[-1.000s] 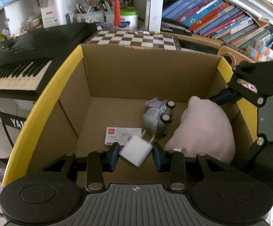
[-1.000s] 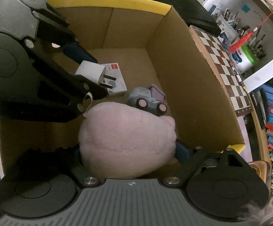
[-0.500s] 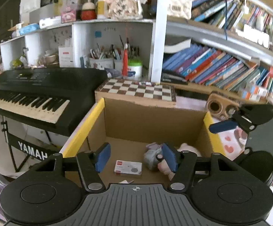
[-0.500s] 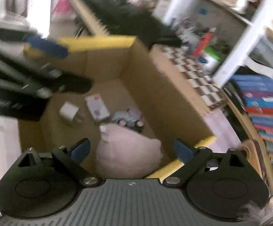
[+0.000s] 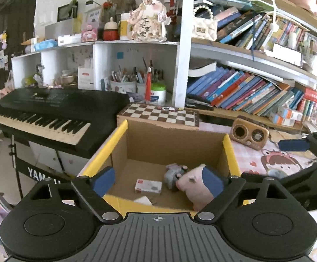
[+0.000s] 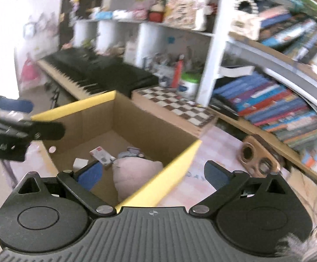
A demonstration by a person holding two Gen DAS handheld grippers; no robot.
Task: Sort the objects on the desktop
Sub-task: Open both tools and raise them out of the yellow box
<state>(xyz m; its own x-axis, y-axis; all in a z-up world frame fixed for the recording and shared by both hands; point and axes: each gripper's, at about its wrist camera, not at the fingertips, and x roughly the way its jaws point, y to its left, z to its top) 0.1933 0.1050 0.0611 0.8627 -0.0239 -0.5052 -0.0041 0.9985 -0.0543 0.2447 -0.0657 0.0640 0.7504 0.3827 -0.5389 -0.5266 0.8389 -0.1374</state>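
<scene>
The cardboard box (image 5: 173, 148) is the landmark for everything here, since it serves as the collecting bin for the sort. Inside it, on its floor, lie four things: a pink plush toy (image 5: 194, 187) against the right wall, a grey toy car (image 5: 172, 173) touching the plush on its left, a small red-and-white packet (image 5: 148, 186) near the middle, and a white charger plug (image 5: 143, 200) at the near wall, half hidden by the yellow-taped rim. They lie loose and at odd angles, which suits things dropped in rather than arranged.

The left hand-held gripper (image 5: 158, 181) sits above the box's near edge, its jaws opening with nothing between them; the toys seen past its blue pads rest on the box floor, not in its hold. The right hand-held gripper (image 6: 153, 173) hangs over the box's right corner, jaws opening too and empty, the yellow rim passing beneath it. Both being released and clear of the box fits a drop just finished.

Outside the box, a wooden retro radio (image 5: 249, 135) stands on the counter (image 5: 274, 159) to its right, likely a candidate for sorting next. A chessboard (image 5: 158, 114) lies just behind the box, and a keyboard (image 5: 49, 113) stands to its left
</scene>
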